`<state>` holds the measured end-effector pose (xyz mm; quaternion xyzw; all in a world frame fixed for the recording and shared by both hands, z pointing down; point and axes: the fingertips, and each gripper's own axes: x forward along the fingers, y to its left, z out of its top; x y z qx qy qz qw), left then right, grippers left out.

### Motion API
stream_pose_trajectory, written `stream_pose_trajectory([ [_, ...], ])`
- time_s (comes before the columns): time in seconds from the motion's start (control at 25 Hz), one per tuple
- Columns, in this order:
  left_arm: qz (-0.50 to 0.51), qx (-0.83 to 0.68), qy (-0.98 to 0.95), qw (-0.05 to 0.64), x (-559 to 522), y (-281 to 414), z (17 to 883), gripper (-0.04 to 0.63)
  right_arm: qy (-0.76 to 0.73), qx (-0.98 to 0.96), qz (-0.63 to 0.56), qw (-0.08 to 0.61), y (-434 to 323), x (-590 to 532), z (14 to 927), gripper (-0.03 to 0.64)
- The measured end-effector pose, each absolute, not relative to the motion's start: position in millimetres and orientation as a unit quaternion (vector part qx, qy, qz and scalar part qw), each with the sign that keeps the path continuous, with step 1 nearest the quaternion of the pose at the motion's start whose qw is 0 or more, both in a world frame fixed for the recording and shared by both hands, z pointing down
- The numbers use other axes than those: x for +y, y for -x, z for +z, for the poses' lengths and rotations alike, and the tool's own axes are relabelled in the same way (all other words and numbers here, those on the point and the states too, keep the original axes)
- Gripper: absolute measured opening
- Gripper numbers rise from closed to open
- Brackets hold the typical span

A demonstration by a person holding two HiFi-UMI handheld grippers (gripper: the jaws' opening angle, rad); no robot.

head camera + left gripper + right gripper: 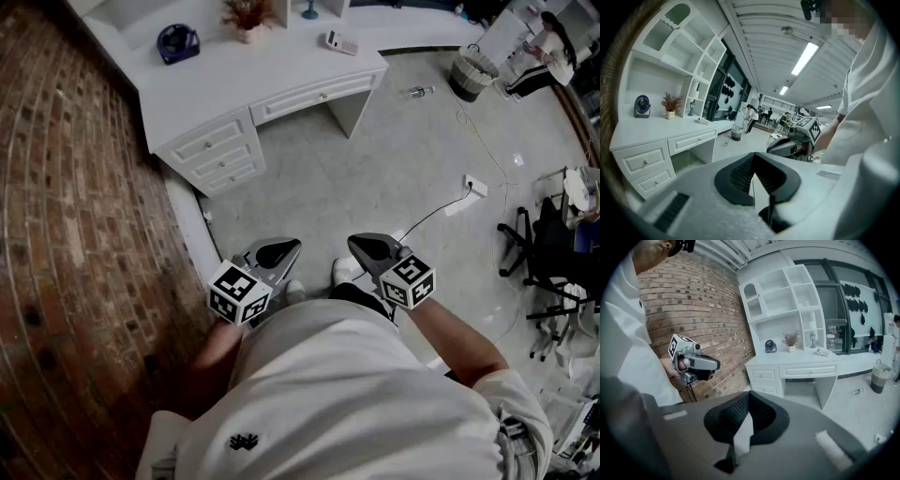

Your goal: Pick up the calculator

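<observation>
The calculator (340, 42) is a small light slab lying on the white desk (272, 75) at the far side of the room; it shows as a tiny shape in the left gripper view (703, 121) and the right gripper view (821, 352). My left gripper (277, 251) (753, 158) is held in front of my body, far from the desk, jaws shut with nothing between them. Beside it, my right gripper (370, 247) (748, 397) is also shut and empty. Both point roughly toward the desk and slightly down.
A blue fan (177, 42) and a potted plant (246, 17) stand on the desk. A brick wall (66, 234) runs along the left. On the floor are a bin (472, 73), a bottle (419, 91), a power strip (474, 186) and office chairs (548, 253).
</observation>
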<state>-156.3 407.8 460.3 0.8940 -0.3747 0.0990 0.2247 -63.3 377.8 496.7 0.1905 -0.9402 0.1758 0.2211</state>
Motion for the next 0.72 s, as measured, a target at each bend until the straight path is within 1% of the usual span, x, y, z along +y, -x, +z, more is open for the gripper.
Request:
stream_pose_trajectory([
  [0.52,0.134,-0.356,-0.901,0.211,390.6,163.9,476.4,0.006,-0.195,-0.937,0.188,0.220,79.2,372.3,500.6,0.012],
  [0.64,0.138,-0.347,-0.904,0.209,371.5,156.6,476.0,0.066,-0.197,-0.936,0.187,0.224,76.5,360.9,504.3,0.014],
  [0.72,0.138,-0.345,-0.905,0.208,356.0,154.8,476.6,0.081,-0.202,-0.935,0.187,0.222,76.8,348.5,507.2,0.014],
])
